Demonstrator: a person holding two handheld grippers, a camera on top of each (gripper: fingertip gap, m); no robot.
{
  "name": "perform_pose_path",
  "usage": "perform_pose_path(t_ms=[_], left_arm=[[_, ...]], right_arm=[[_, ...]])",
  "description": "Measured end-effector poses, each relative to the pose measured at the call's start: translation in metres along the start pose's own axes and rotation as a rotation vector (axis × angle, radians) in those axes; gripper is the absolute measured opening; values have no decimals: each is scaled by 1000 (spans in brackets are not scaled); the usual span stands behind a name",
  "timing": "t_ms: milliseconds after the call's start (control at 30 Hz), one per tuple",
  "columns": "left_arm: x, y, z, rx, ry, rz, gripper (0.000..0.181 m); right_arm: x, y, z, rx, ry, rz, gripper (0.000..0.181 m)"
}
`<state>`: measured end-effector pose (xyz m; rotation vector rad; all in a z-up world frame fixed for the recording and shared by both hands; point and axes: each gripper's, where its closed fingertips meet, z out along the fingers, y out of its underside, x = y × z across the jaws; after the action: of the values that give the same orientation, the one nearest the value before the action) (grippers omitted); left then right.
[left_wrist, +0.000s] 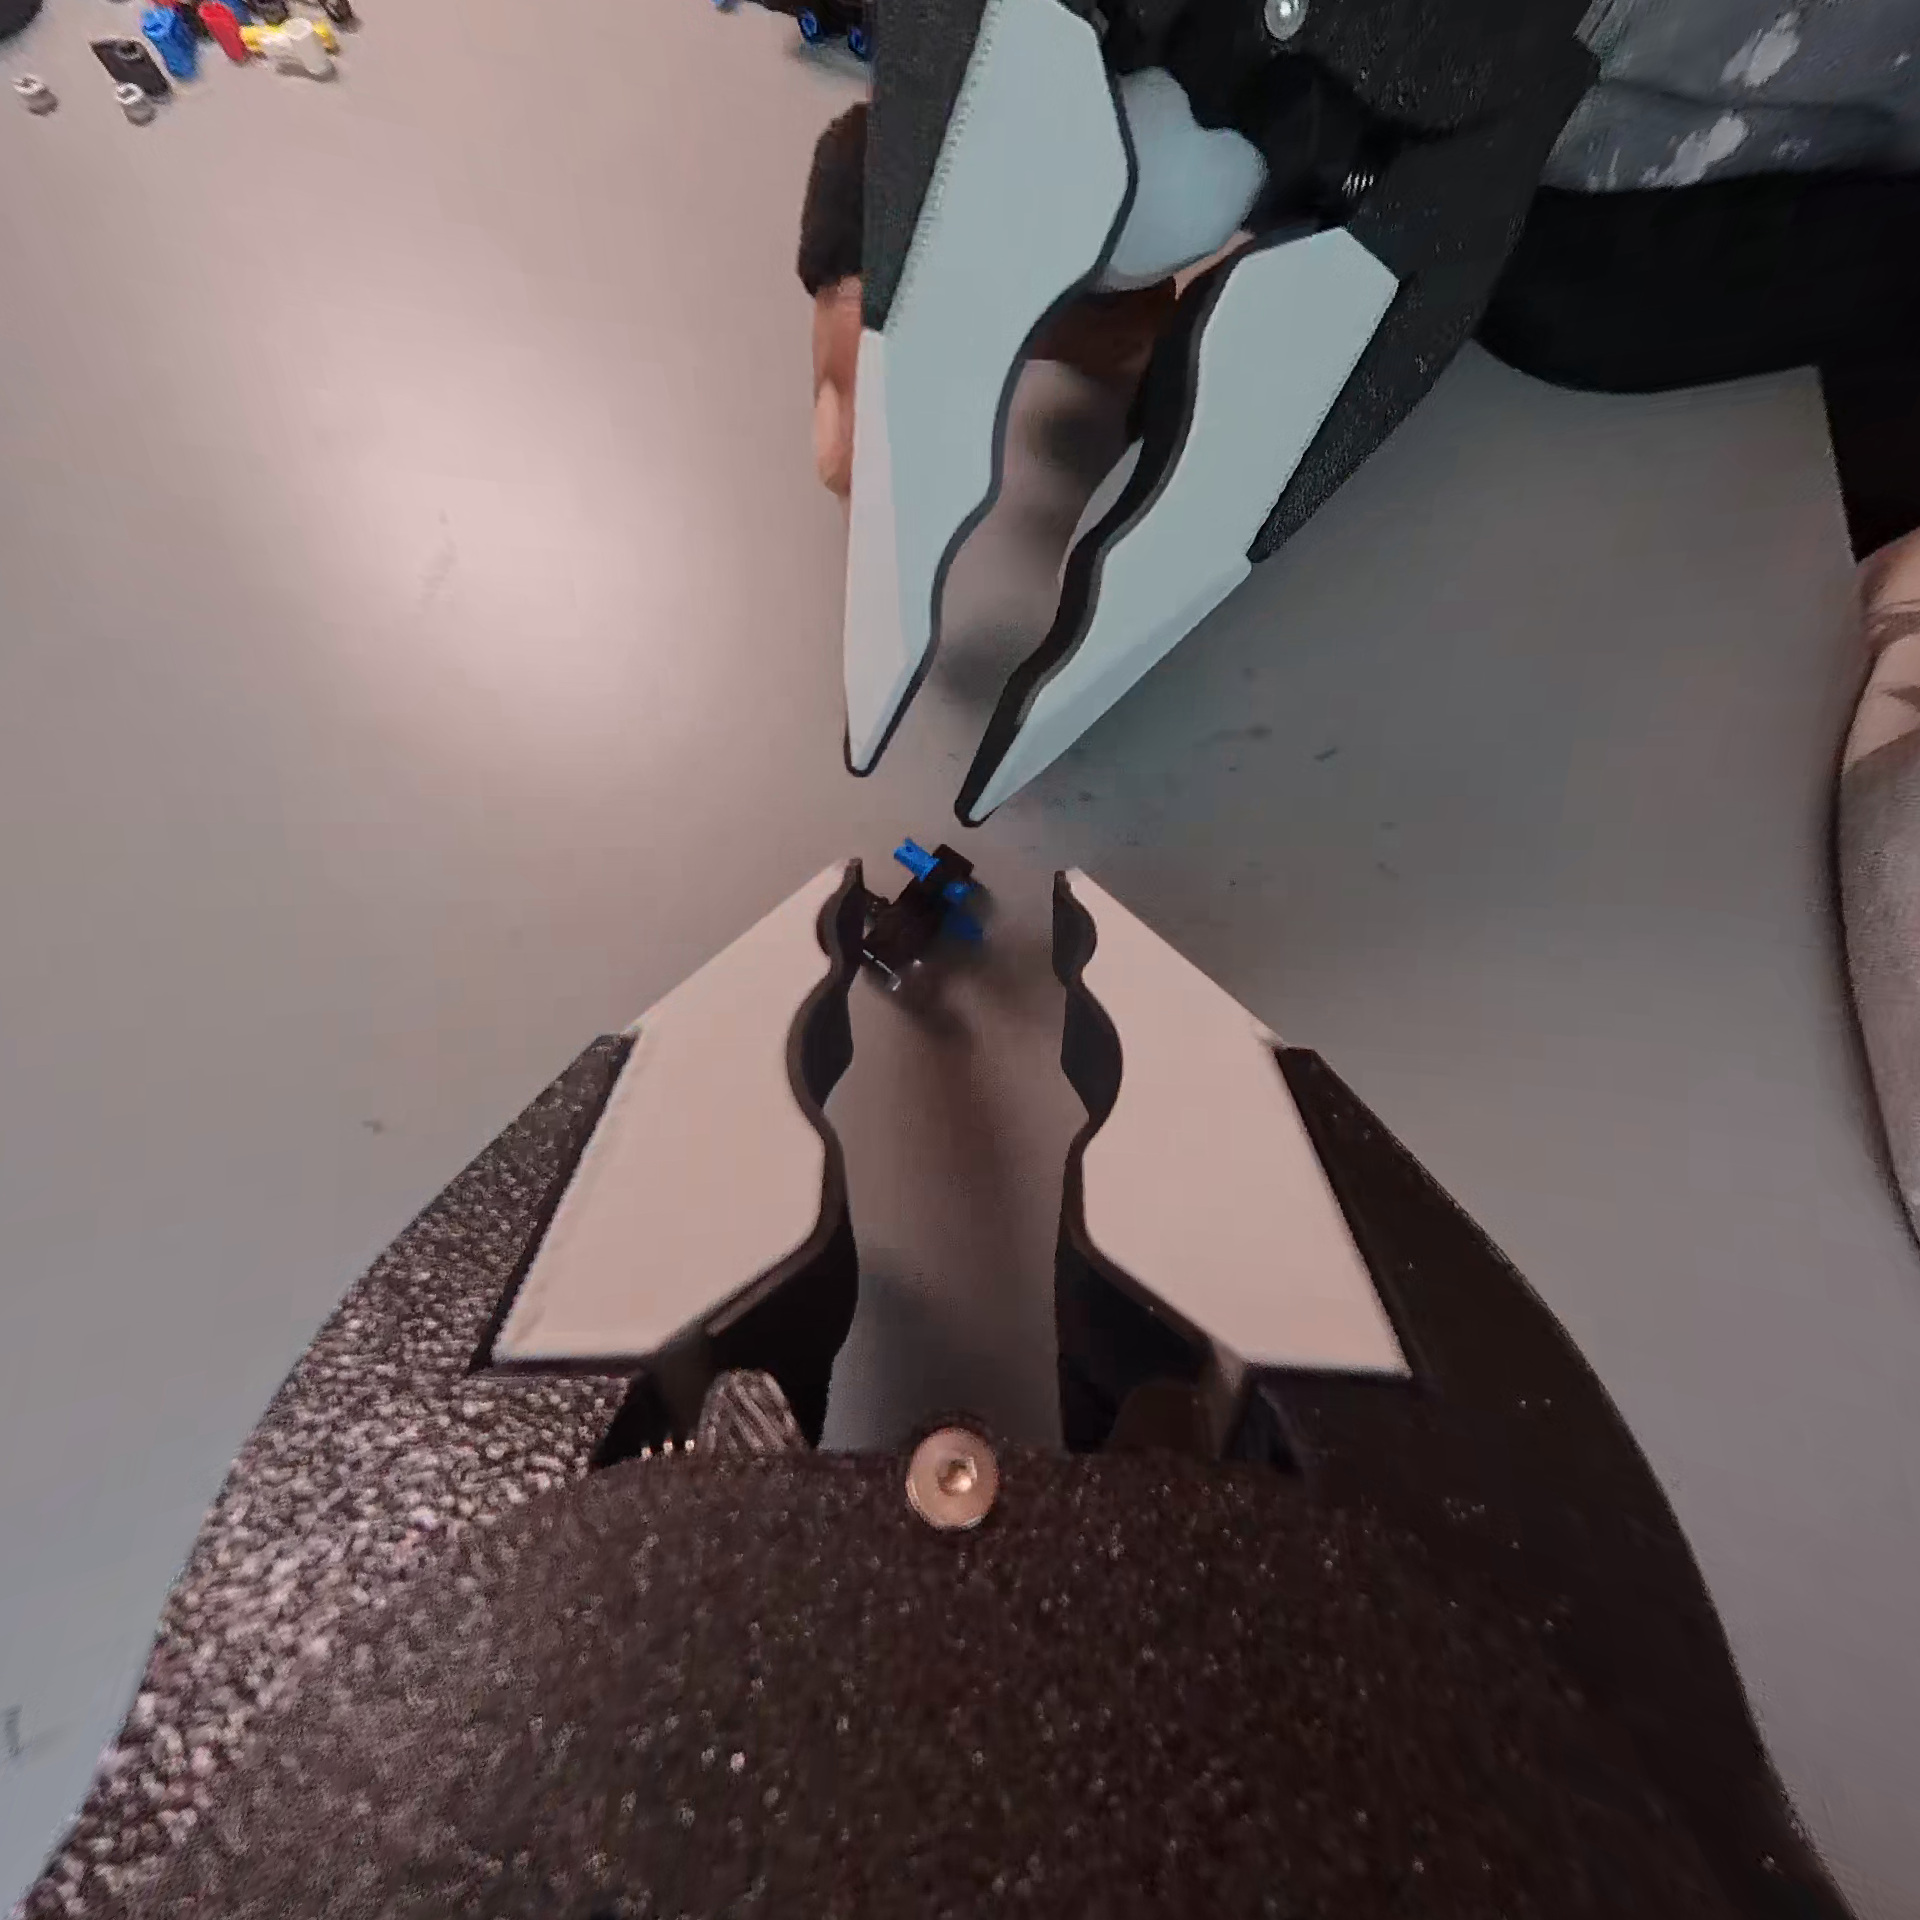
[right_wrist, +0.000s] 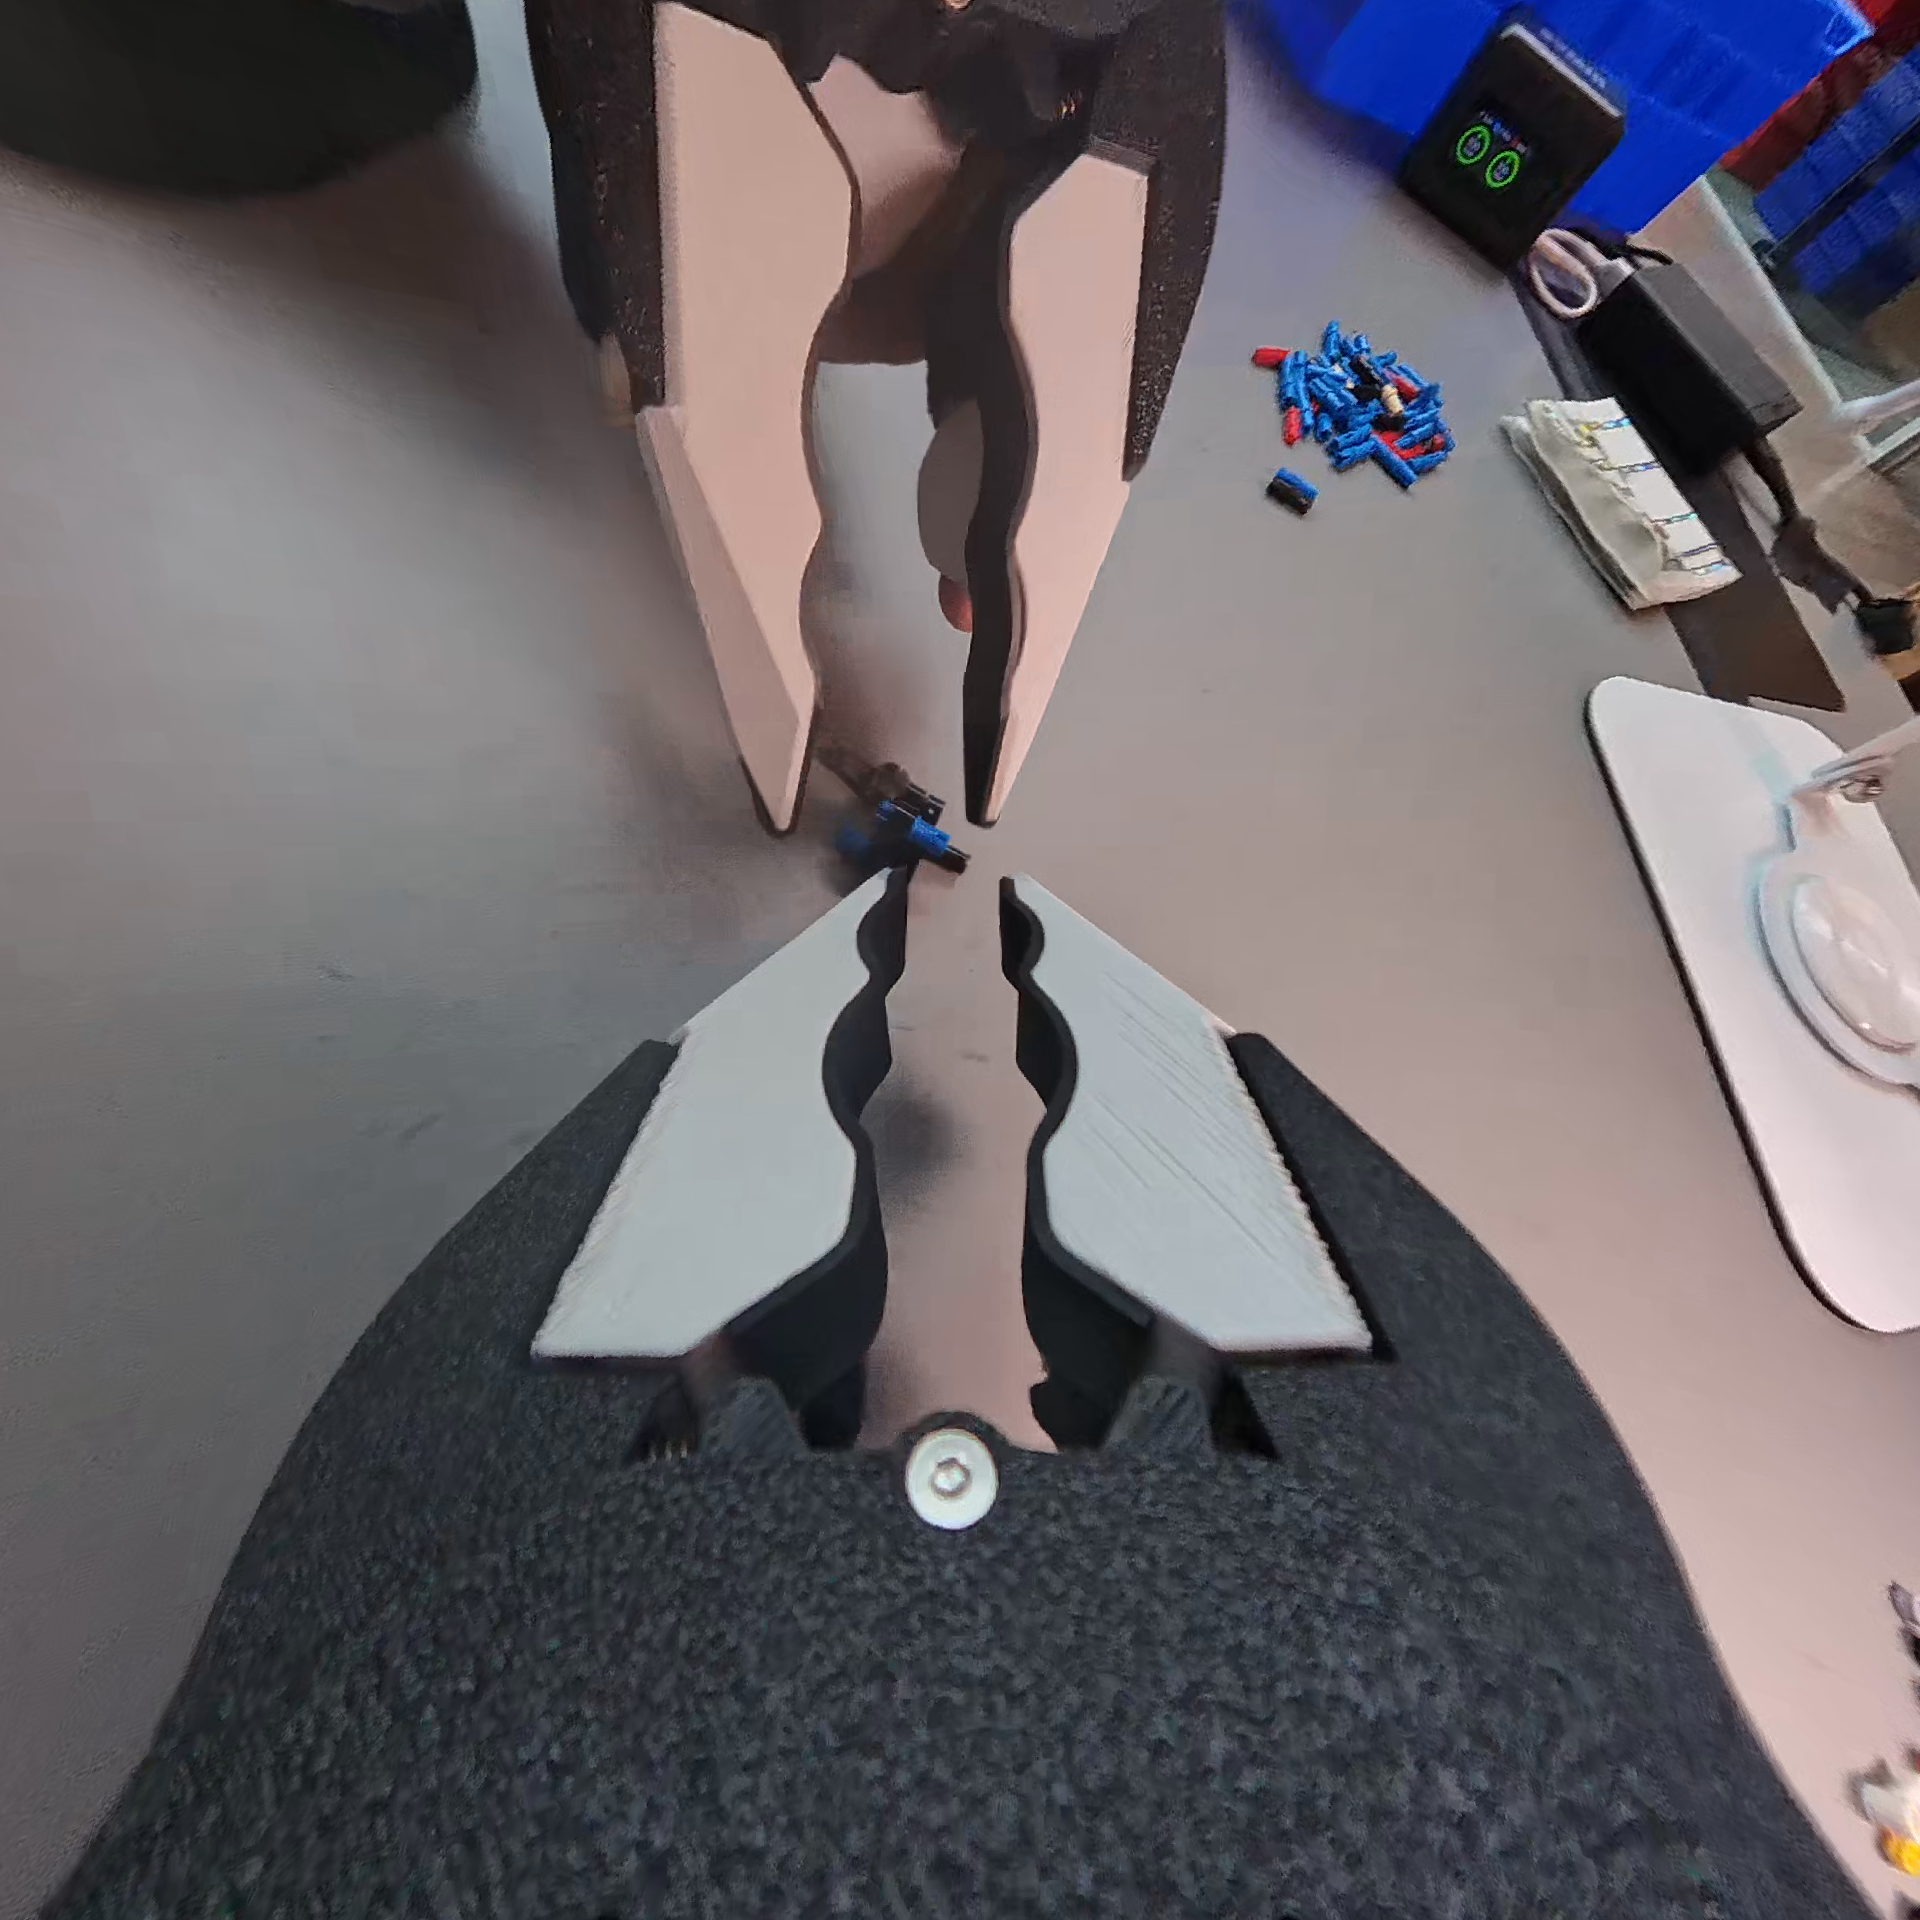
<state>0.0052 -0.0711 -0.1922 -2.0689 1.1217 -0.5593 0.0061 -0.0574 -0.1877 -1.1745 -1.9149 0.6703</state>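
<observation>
The left gripper (left_wrist: 956, 873) is spread wide with nothing clamped; a small black-and-blue pin assembly (left_wrist: 928, 902) lies on the grey table (left_wrist: 416, 623), touching its left fingertip. Opposite, the right gripper (right_wrist: 951, 881), parted and empty, points at the assembly just beyond its tips, apparently bracketing it.

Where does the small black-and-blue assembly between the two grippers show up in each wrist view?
Left wrist view: the black-and-blue assembly lies on the grey table, just above centre, by the left gripper and its left fingertip.
Right wrist view: same assembly, just above centre, left of the right gripper.
Shared landmark: the opposite gripper's fingers pointing down at it from the top of each picture.
</observation>
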Motion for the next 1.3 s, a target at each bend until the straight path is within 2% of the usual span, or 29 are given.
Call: perform_pose_path(t_ms=[33,133,333,500,633,767,967,1067,1167,1300], left_arm=[[1,3,5,-21,-11,13,33],[-2,10,12,-58,-36,55,31],[-18,19,1,-91,-97,48,33],[-26,24,-6,-106,-129,56,33],[-18,24,-2,-103,-73,27,27],[-9,21,2,-76,-8,74,26],[9,21,4,-61,97,148,23],[7,20,1,-49,91,139,27],[9,11,-7,16,103,108,26],[14,-9,-15,127,114,84,18]], right_arm=[[-2,2,3,-16,-19,-8,19],[-7,3,9,-33,-46,-55,21],[-8,-6,13,5,-53,-92,21],[-9,-10,11,29,-61,-81,9],[2,-8,14,18,-64,-35,14],[-13,-8,14,13,-196,-42,19],[-28,-9,5,30,-275,-38,6],[-30,-12,3,42,-284,-23,4],[-27,-14,1,50,-269,21,4],[-19,-33,-9,166,-256,108,4]])
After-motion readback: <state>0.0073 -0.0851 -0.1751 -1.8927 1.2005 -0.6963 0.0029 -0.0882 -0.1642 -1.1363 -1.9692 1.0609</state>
